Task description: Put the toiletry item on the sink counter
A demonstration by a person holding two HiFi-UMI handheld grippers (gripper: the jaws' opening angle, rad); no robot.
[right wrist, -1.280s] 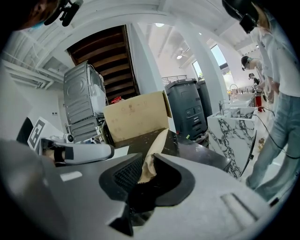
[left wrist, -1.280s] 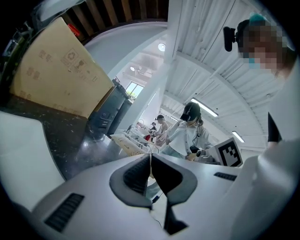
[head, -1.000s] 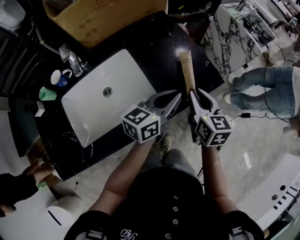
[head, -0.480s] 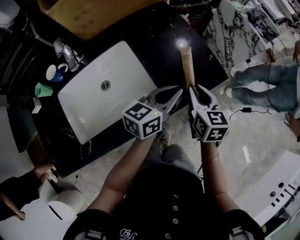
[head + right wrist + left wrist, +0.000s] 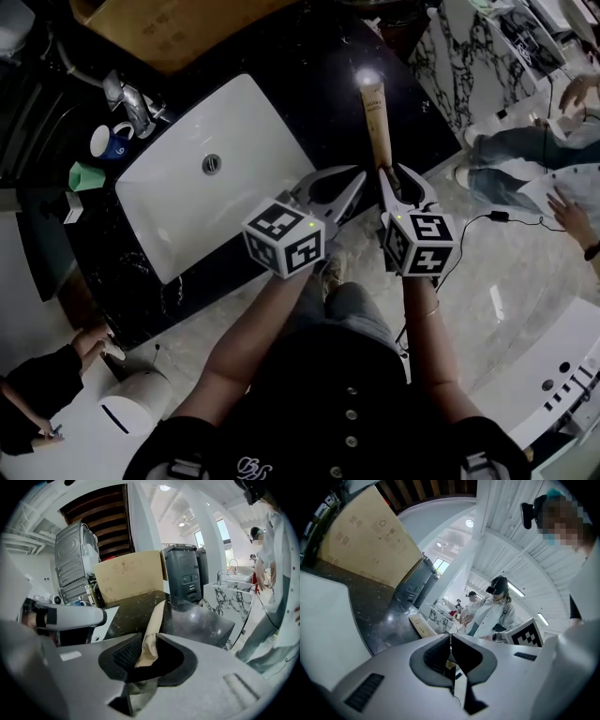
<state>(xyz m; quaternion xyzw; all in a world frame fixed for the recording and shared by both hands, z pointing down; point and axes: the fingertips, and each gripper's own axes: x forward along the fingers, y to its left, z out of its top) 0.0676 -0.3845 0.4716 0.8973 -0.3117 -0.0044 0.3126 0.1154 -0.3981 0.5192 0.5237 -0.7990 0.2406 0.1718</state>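
Plainly the right gripper has the tan tube by its crimped tail, jaws opening; the tube stretches toward twelve o'clock over the black worktop; let go gently, then withdraw straight toward six; the left gripper is clenched, empty.

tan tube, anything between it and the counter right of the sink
Nothing visible does: the tan tube reaches over bare black counter right of the sink, its crimped end between the right gripper's opening jaws.
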